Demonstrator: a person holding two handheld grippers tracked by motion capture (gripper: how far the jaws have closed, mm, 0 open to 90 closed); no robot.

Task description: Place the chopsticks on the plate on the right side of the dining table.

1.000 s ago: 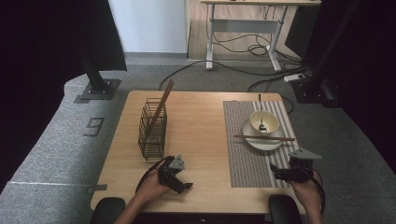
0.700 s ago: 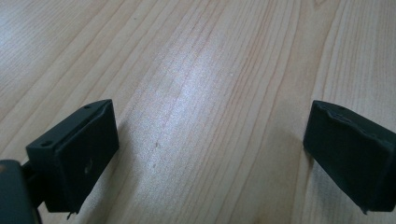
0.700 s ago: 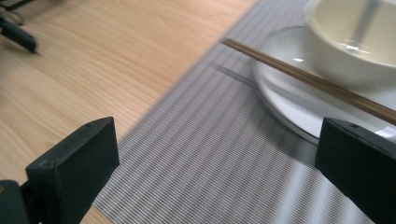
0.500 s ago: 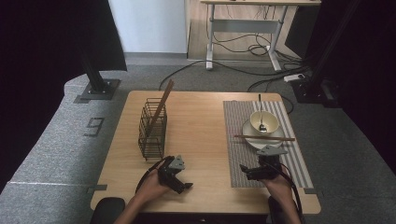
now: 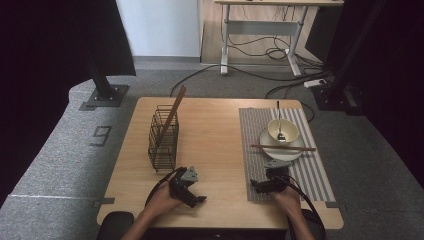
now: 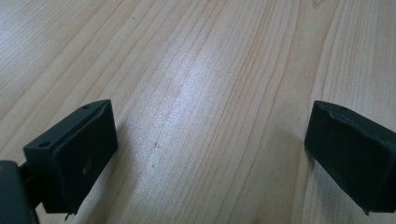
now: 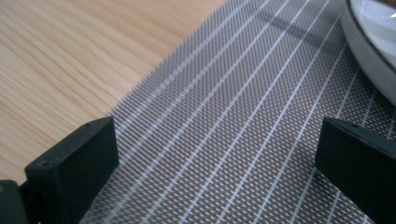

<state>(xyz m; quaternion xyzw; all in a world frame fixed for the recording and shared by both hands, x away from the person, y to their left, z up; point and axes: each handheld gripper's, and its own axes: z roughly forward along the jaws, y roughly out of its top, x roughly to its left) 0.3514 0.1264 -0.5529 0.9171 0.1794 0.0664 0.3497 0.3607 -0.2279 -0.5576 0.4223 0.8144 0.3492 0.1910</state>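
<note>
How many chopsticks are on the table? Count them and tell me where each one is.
2. One chopstick lies flat across the plate, in front of the bowl. The other chopstick stands tilted in the wire basket. More could be hidden there.

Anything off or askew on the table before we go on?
One chopstick lies flat across the plate rim in front of the bowl, while its mate leans in the wire basket: a split pair. Spoon sits in the bowl. Nothing spilled or damaged.
</note>
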